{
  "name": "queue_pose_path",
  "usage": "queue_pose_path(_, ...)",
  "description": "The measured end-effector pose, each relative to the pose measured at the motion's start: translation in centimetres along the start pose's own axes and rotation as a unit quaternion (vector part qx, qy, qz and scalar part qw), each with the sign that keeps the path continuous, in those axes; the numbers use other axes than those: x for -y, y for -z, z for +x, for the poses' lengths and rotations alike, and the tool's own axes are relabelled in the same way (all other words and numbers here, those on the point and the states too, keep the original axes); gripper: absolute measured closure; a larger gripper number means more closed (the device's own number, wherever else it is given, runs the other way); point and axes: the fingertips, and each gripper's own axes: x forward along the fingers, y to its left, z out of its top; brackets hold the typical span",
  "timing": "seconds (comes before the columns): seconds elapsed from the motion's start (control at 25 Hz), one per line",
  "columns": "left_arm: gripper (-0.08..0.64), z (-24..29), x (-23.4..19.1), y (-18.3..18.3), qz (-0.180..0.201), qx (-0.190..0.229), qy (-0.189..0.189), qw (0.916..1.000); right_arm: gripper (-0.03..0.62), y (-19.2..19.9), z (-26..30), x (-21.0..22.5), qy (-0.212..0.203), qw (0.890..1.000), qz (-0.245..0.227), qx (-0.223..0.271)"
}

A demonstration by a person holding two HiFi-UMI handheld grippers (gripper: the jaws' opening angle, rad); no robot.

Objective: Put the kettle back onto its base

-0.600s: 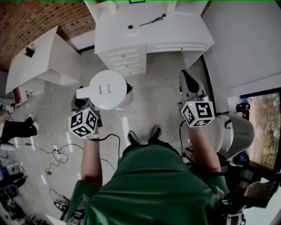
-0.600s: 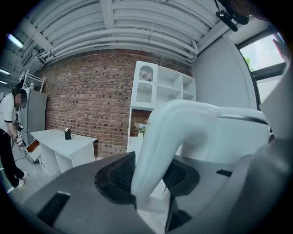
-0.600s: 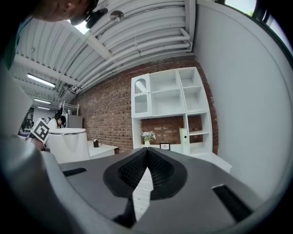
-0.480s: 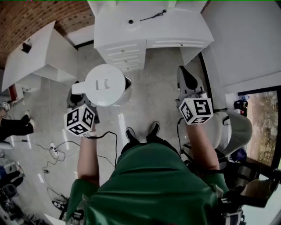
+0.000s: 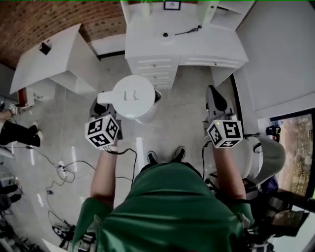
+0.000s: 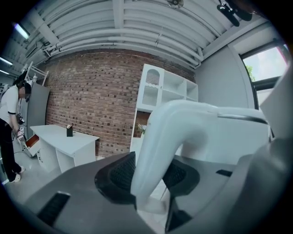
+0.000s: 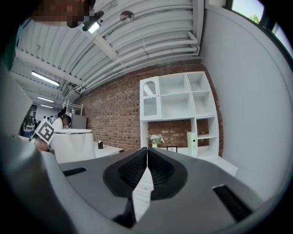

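The white kettle (image 5: 134, 96) hangs in the air above the floor, a short way in front of the white desk (image 5: 216, 47). My left gripper (image 5: 104, 104) is shut on its curved handle (image 6: 169, 132), and both black pads (image 6: 120, 176) press against it. The round white kettle base (image 5: 165, 35), with a dark centre and a black cable (image 5: 189, 30), sits on the desk top. My right gripper (image 5: 215, 98) is held out level at the right, shut and empty, its pads (image 7: 158, 169) meeting. In the right gripper view the kettle (image 7: 73, 144) shows at the left.
The desk has a drawer stack (image 5: 156, 74) facing me. A second white desk (image 5: 47, 69) stands at the left by the brick wall (image 5: 59, 15). Cables and a power strip (image 5: 61, 170) lie on the floor, a grey chair (image 5: 268, 150) is at the right, and a person (image 5: 15, 138) stands far left.
The whole head view has shifted, and the desk now sits lower and further right in the picture. The kettle stays gripped by its handle and both grippers keep their hold unchanged.
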Motion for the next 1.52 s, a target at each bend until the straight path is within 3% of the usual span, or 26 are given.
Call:
queue_pose_path(0.28, 0.399, -2.2, -2.0, -1.5, -0.017, 0.017, 0.022, 0.9995, 0.568, -2.2, -1.9, -2.9, 0.029, 0.999, -0.026, 0.015)
queue_pose_path(0.4, 0.399, -1.8, -2.0, -1.4, -0.017, 0.016, 0.033, 0.9992, 0.501, -1.9, -2.3, -2.6, 0.047, 0.999, -0.017, 0.010)
queue_pose_path(0.64, 0.399, -0.6, -1.2, -0.4, -0.015, 0.002, 0.043, 0.9989, 0.494, -0.8, -2.1, -0.5, 0.065, 0.998, 0.007, 0.008)
queue_pose_path(1.12, 0.399, 4.6, 0.9, -2.0, -0.016, 0.005, -0.024, 0.9996, 0.494, -0.1, 5.1, 6.3, 0.006, 0.999, 0.033, 0.014)
queue_pose_path(1.52, 0.396, 10.3, 6.5, -3.6, -0.032, 0.015, -0.062, 0.9974, 0.497, -1.5, 10.1, 15.0, -0.031, 0.999, 0.039, 0.023)
